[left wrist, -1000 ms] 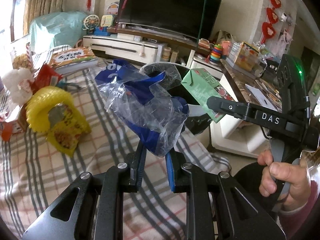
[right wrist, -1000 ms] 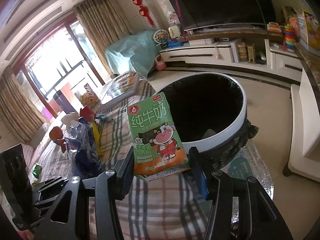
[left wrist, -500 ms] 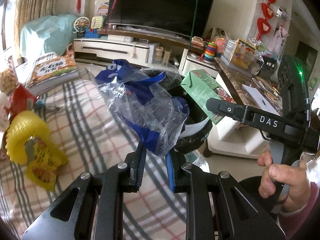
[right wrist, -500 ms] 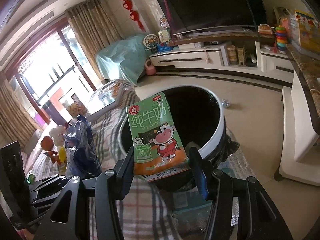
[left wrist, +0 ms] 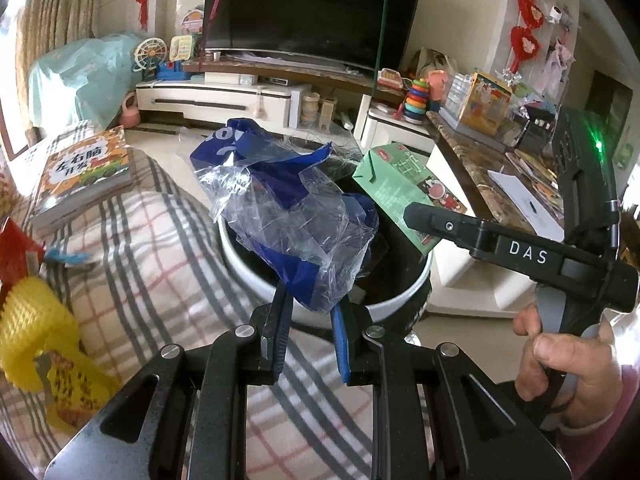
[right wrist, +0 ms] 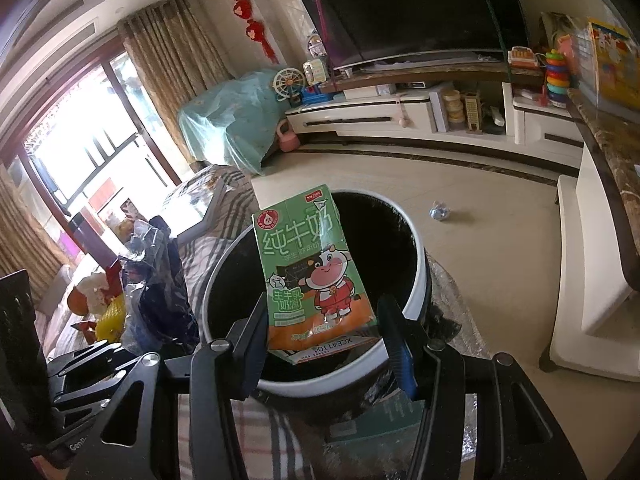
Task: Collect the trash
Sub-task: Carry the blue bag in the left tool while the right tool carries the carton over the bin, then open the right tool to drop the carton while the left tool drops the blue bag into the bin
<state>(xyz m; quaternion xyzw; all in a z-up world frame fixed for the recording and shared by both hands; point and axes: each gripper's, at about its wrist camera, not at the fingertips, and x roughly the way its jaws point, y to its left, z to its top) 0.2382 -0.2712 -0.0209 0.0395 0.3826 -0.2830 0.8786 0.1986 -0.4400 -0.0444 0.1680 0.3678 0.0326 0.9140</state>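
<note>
Here, left gripper clamps one wrapper, right gripper one carton, above one bin beside a plaid-covered table, living room.

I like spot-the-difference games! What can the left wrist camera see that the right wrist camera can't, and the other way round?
Only the left wrist view shows the picture book on the checked cloth and the person's hand holding the right gripper. Only the right wrist view shows the big window and a crumpled foil scrap on the floor. Both show the green milk carton, the blue plastic bag in the left gripper, the trash bin and the TV.
</note>
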